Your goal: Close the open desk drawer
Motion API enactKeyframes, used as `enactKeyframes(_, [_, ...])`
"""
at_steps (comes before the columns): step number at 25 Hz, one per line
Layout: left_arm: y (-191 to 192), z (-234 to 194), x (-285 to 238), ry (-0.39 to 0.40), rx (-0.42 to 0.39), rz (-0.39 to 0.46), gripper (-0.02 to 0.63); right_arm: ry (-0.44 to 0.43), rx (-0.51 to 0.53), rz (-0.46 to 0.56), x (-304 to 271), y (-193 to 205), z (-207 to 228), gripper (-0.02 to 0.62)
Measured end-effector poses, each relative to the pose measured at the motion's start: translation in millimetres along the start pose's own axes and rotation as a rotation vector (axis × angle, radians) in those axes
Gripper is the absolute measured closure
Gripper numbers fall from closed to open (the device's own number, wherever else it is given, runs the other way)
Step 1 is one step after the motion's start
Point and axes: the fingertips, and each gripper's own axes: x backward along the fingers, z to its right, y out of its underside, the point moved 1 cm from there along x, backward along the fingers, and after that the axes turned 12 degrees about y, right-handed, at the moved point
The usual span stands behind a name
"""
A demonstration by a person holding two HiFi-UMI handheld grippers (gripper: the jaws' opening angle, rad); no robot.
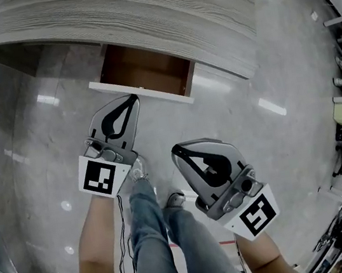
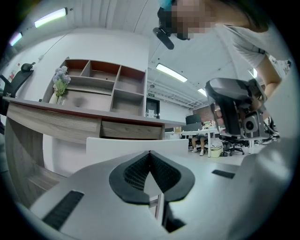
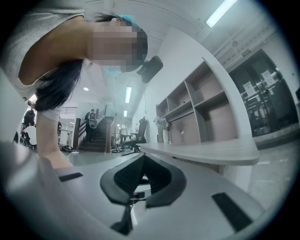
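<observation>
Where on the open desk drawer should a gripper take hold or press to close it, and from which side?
The white front panel, from the person's side, pushing toward the desk. It is flat, faces outward and shows no handle, so pressing likely beats pinching. The left gripper, jaws together, points at it.

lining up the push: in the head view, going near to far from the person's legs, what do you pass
jeans-clad legs → right gripper → left gripper → open drawer → desk top
</observation>
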Motion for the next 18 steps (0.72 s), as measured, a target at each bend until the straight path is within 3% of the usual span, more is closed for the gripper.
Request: enactKeyframes(18, [-8.9,-19.8,-23.1,0.003,-0.013,-0.005,0.595,0.067,0.006,0.005,0.0,-14.0,16.9,0.588])
